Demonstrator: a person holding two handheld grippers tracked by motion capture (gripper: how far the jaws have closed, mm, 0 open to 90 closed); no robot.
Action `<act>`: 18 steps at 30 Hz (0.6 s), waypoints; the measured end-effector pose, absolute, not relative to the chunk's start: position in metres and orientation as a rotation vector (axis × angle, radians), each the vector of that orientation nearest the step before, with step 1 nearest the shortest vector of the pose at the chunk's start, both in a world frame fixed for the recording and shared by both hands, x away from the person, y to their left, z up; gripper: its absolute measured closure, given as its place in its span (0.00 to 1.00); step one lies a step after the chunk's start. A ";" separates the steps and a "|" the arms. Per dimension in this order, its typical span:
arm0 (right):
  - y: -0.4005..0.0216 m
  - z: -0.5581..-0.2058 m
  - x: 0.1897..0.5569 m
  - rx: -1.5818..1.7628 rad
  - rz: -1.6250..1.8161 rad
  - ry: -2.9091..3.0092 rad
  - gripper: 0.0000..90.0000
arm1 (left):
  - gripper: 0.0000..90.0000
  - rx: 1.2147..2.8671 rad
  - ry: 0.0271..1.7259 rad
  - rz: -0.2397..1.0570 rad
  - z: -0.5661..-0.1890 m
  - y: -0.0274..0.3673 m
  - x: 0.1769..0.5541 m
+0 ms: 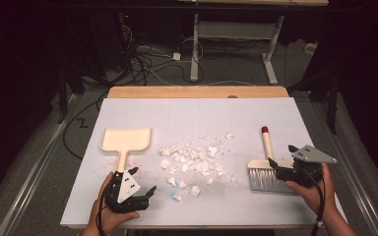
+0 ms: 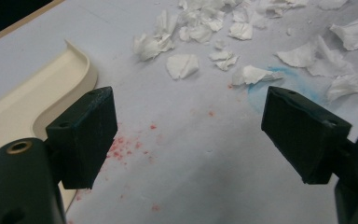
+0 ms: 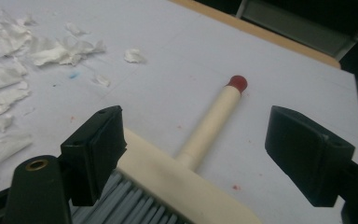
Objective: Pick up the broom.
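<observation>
White sheeting is spread over the surface (image 1: 197,113), strewn with paper scraps (image 1: 194,160); both grippers, left (image 1: 140,184) and right (image 1: 281,156), are held with jaws spread.

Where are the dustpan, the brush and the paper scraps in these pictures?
dustpan (image 1: 126,139): high view, on the flat cream tray.
brush (image 3: 212,122): right gripper view, on the cream handle below the red tip.
paper scraps (image 1: 193,158): high view, on the middle of the white pile.
</observation>
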State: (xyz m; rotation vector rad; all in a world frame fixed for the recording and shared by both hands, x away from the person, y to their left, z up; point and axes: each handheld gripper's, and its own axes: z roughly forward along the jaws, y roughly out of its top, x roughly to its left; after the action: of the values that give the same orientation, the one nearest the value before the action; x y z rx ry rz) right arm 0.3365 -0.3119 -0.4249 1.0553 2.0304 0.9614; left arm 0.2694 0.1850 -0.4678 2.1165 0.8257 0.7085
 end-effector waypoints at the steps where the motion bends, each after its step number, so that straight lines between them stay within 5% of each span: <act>1: -0.309 -0.428 0.350 1.093 0.914 2.064 0.23 | 0.20 2.120 0.827 0.705 -0.468 0.185 0.270; 13: -0.311 -0.434 0.407 1.358 0.770 2.187 0.33 | 0.20 2.148 0.818 0.715 -0.469 0.185 0.268; 14: -0.308 -0.437 0.414 1.376 0.733 2.222 0.41 | 0.20 2.151 0.816 0.718 -0.469 0.184 0.268; 18: -0.299 -0.447 0.427 1.406 0.644 2.270 0.49 | 0.20 2.157 0.802 0.729 -0.468 0.182 0.266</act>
State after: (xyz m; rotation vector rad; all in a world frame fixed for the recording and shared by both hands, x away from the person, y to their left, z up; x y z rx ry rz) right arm 0.4273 -0.2992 -0.4471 1.4055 2.2697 0.6440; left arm 0.2663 0.1819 -0.4680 2.1569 0.8019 0.7294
